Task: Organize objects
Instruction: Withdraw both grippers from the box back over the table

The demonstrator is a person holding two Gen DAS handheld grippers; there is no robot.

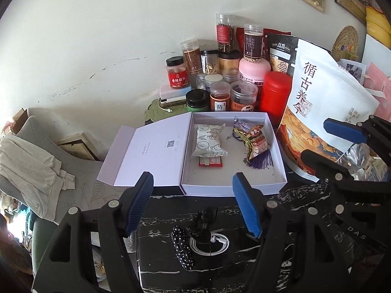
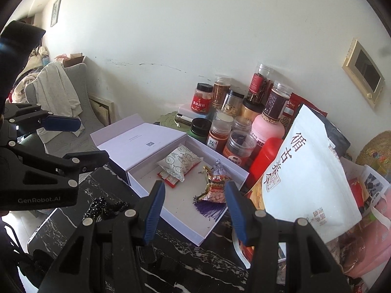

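A white gift box (image 1: 232,171) (image 2: 180,205) lies open on the black marble table (image 1: 281,195), its lid (image 1: 151,151) folded out to the left. Inside are a white snack packet (image 1: 210,141) (image 2: 179,162), a red sachet (image 1: 210,162), a gold peanut pack (image 1: 254,141) (image 2: 216,190) and a purple tassel (image 1: 260,163). My left gripper (image 1: 192,178) (image 2: 94,138) hovers open before the box's front wall with nothing between its fingers. My right gripper (image 2: 195,186) (image 1: 315,139) is open over the box's near right part, holding nothing.
Several jars and bottles (image 1: 220,97) crowd behind the box against the wall. A big white pouch (image 1: 325,102) (image 2: 305,171) leans at the right. A polka-dot band (image 1: 182,246), a black scrunchie (image 1: 204,219) and a coiled white cable (image 1: 210,244) lie on the near table. A chair with clothes (image 1: 31,161) stands left.
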